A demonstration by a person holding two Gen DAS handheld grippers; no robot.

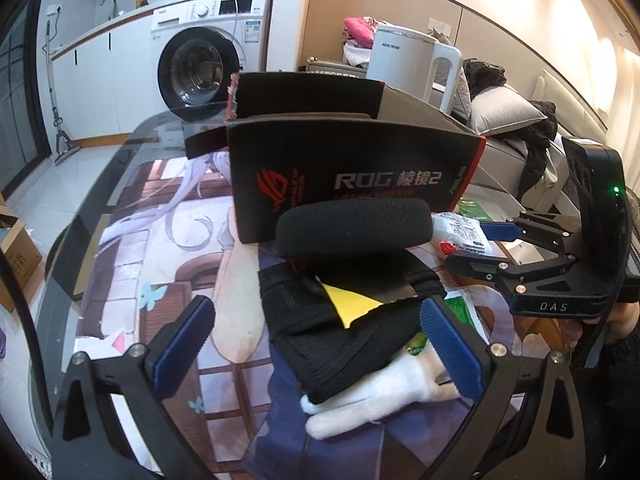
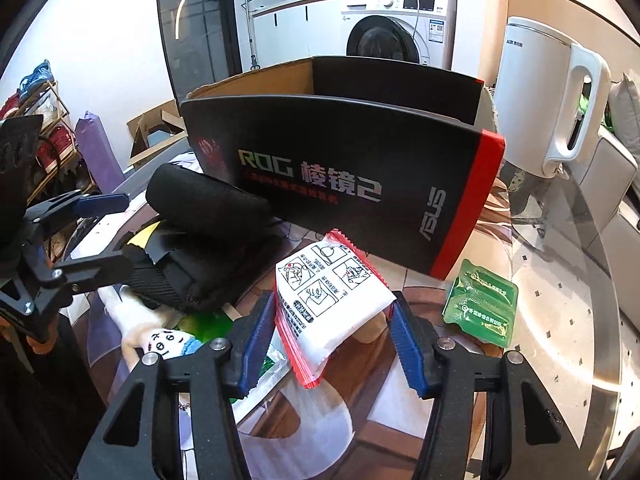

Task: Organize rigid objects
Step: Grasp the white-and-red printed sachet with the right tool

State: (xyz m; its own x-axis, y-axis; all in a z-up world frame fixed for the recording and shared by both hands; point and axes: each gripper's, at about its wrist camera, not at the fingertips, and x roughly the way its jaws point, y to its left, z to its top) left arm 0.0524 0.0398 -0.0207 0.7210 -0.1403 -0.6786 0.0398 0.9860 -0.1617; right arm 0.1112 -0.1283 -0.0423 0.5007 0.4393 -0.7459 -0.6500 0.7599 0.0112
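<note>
An open black ROG box (image 1: 352, 176) (image 2: 352, 168) stands on the glass table. In front of it lie a black foam pad (image 1: 356, 226) (image 2: 208, 200) and a black fabric pouch (image 1: 344, 320) (image 2: 188, 276) over a white plush toy (image 1: 384, 400). My left gripper (image 1: 320, 344) is open, its pads either side of the pouch. My right gripper (image 2: 334, 344) is closed onto a white packet with red edges (image 2: 328, 304), which is held above the table. The right gripper also shows in the left wrist view (image 1: 480, 248).
A green blister pack (image 2: 482, 308) lies right of the packet. A white kettle (image 2: 556, 92) (image 1: 412, 64) stands behind the box. A printed mat (image 1: 160, 240) covers the table. A washing machine (image 1: 208, 60) and a sofa (image 1: 516, 128) stand beyond.
</note>
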